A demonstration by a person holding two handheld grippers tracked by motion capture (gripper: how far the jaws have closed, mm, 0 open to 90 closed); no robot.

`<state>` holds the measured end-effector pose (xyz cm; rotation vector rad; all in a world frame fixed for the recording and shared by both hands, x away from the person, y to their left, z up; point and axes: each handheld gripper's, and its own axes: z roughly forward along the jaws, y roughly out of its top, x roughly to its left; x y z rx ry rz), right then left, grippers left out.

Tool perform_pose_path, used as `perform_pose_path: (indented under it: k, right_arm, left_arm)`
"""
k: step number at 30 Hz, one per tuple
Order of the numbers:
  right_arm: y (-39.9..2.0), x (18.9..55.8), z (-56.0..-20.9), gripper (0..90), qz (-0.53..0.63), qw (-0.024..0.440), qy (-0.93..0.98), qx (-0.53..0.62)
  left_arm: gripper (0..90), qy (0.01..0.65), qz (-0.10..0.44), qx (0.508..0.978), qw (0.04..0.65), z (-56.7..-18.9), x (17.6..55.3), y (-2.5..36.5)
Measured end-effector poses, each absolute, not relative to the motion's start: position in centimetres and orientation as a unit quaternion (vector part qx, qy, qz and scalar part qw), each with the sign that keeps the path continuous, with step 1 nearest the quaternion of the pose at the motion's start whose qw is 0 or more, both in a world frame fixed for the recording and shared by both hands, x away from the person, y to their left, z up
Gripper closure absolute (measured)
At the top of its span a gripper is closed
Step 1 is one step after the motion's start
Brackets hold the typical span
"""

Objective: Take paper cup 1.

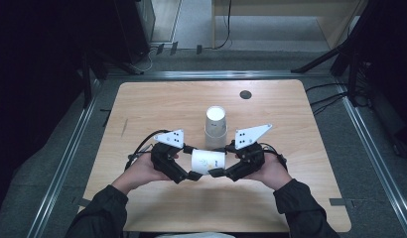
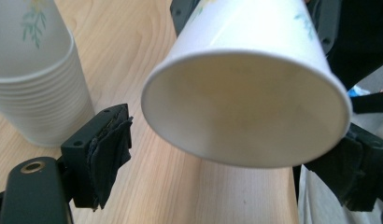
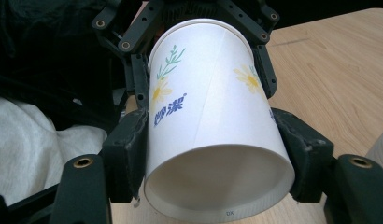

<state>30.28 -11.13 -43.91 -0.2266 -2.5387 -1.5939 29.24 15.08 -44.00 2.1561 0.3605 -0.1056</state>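
1. Black pads of the right gripper [image 3: 213, 158] clamp the paper cup [image 3: 213, 130] at its base end.
2. Cup lies level near the table [image 1: 142, 104] front edge, before the cup stack [image 1: 215, 126].
3. Left gripper [image 2: 227, 154] stands open astride the cup's mouth.

— What's in front of your left gripper [image 2: 227, 163]?

— You're facing the open mouth of a paper cup [image 2: 248, 100], lying sideways above the wooden table [image 2: 147, 56]. Your pads [image 2: 110, 154] flank its rim; the left one stands clear.

— Anything else?

— A stack of cups [image 2: 35, 79] stands far left.
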Motion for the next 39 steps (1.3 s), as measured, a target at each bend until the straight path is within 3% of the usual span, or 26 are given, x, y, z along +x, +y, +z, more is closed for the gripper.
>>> perform_pose_path:
  k: [18,25,39]
  right_arm:
    - [-10.6,30.1,-44.1,34.0,-0.52,0.077,-0.848,-0.071]
    - [-10.6,30.2,-44.2,24.6,-0.51,0.056,-0.854,-0.085]
    - [-10.4,30.3,-44.8,24.7,-0.489,0.032,-0.867,-0.086]
  left_arm:
    - [23.2,0.126,-0.033,0.876,0.465,-43.4,28.7,15.0]
    - [23.4,0.145,-0.017,0.881,0.449,-42.8,29.1,16.0]
    - [23.2,0.137,0.001,0.922,0.361,-41.2,28.8,15.1]
